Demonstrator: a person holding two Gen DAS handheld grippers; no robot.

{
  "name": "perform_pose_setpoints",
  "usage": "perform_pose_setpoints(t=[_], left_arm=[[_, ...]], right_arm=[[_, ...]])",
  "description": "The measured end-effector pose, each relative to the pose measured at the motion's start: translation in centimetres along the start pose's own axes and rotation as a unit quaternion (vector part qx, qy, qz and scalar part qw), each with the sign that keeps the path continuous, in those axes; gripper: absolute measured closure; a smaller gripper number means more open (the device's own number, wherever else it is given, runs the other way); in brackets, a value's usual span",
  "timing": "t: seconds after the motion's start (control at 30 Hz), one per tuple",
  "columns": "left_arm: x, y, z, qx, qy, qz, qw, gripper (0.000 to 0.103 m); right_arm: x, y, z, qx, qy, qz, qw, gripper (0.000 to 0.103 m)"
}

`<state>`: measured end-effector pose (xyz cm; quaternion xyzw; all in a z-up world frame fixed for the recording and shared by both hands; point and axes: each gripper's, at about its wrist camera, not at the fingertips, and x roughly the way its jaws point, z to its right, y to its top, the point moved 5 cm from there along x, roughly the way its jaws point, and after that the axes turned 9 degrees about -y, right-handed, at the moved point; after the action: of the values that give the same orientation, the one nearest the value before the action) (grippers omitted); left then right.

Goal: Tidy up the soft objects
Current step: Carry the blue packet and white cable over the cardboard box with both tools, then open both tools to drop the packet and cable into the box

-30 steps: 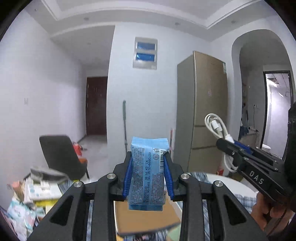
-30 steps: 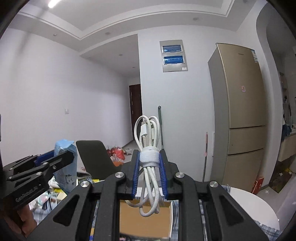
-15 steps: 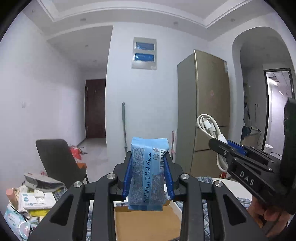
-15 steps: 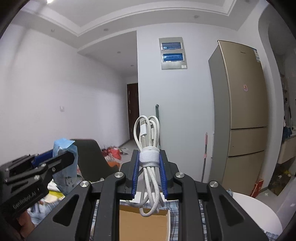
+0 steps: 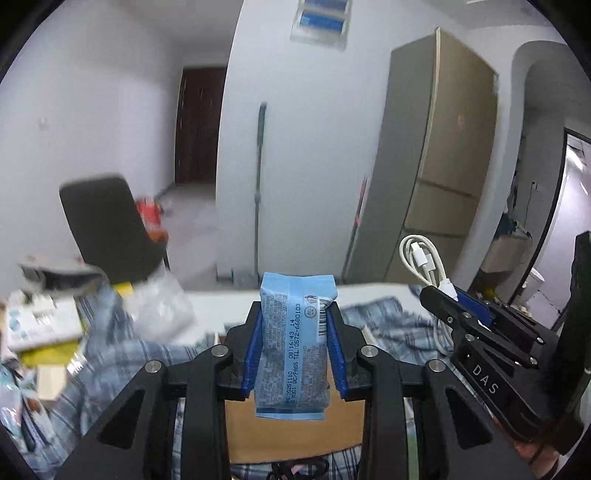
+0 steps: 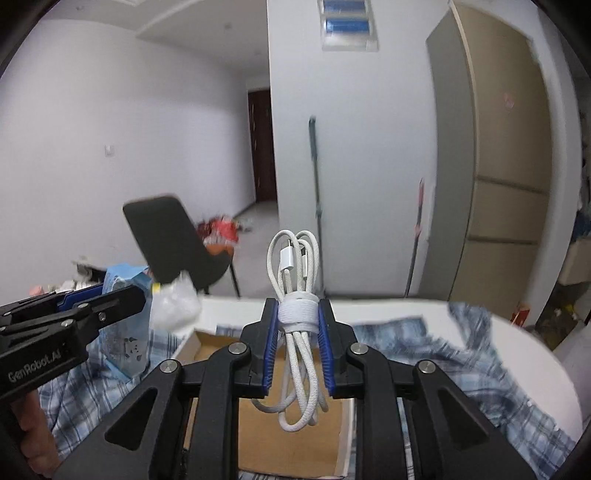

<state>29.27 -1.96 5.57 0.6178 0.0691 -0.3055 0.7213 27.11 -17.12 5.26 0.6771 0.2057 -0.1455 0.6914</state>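
- Two grippers are seen above a shallow cardboard box (image 6: 295, 435) on a plaid cloth (image 6: 443, 369).
- A crinkly blue tissue pack (image 5: 293, 347) is clamped upright in the left gripper (image 5: 293, 354).
- A coiled, braided white cable (image 6: 297, 332), banded at its middle, is clamped in the right gripper (image 6: 297, 350).
- A blurred clear plastic bag (image 5: 162, 306) is shown nearer in the left view.

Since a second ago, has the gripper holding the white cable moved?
Yes. The right gripper has tipped downward: the fridge and wall panel sit higher in its view, and the cardboard box below the cable shows more.
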Motion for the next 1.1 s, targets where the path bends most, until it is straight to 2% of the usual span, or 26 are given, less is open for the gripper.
perform_pose_setpoints(t=[0.23,0.47,0.7,0.73,0.77,0.8,0.83,0.9,1.1], left_arm=[[5.0,-3.5,-2.3,-0.026,0.014,-0.075,0.9968,0.070],[8.2,-6.1,-3.4,-0.031,0.024,-0.123,0.9917,0.070],[9.2,-7.1,-4.0,-0.041,0.028,-0.147,0.9879,0.070],[9.3,-7.1,-4.1,-0.039,0.030,-0.148,0.9878,0.066],[9.4,-7.1,-4.2,-0.039,0.033,-0.149,0.9876,0.046],[9.4,-7.0,-4.3,-0.041,0.039,-0.147,0.9875,0.032],[9.3,-7.0,-4.4,-0.040,0.046,-0.141,0.9881,0.015],[9.0,-6.7,-4.4,-0.036,0.056,-0.131,0.9891,0.015],[8.1,-5.9,-5.0,-0.045,0.063,-0.120,0.9897,0.015]], right_arm=[[4.8,-3.5,0.4,0.005,0.017,-0.085,0.996,0.084],[7.6,-6.1,0.4,0.027,0.055,-0.156,0.986,0.084],[8.4,-7.1,0.3,0.020,0.052,-0.173,0.983,0.083],[8.4,-7.1,0.2,0.018,0.051,-0.174,0.983,0.083],[8.4,-7.0,0.2,0.017,0.049,-0.174,0.983,0.082],[8.3,-7.0,0.2,0.014,0.047,-0.173,0.984,0.075],[8.3,-7.0,0.2,0.012,0.045,-0.171,0.984,0.061],[8.0,-6.7,0.3,0.007,0.035,-0.163,0.986,0.056],[7.2,-5.3,1.2,0.013,0.022,-0.145,0.989,0.056]])
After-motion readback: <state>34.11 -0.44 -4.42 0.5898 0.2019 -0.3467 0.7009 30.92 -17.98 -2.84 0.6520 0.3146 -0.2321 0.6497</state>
